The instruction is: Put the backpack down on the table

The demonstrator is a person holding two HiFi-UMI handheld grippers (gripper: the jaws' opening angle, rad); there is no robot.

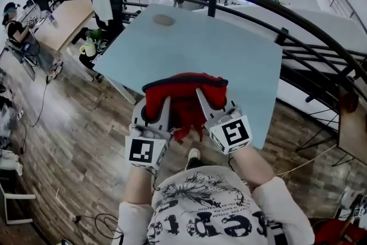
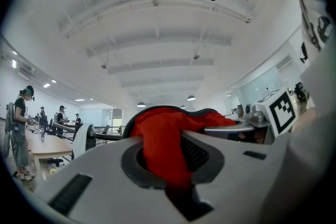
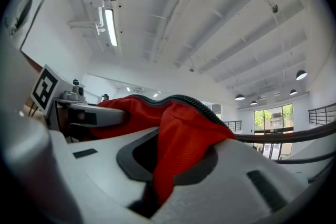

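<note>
Seen from my head camera, I held a red fabric backpack with a black zip edge (image 1: 183, 97) in the lower middle of the frame, lifted off any surface. My left gripper (image 1: 163, 107) was clamped on a fold of the red cloth at the bag's left side. My right gripper (image 1: 202, 101) was clamped on a fold at its right side. Each gripper view showed red fabric pinched tight between nearly closed jaws, so both claws were gripping the bag. The backpack hung at the near edge of a large pale blue-grey table top (image 1: 229, 49), which filled the centre and upper middle of the frame. Its loose lower parts dangled toward the wooden floor (image 1: 74, 140) at the lower left. I judged this to be the carrying step, with the setting down not yet done. The next move called for bringing the bag fully over the bare table top. It should stay clear of the small brownish round object (image 1: 163, 20) at the upper centre. Then I would lower the bag until it rested, and only then open both sets of jaws.
</note>
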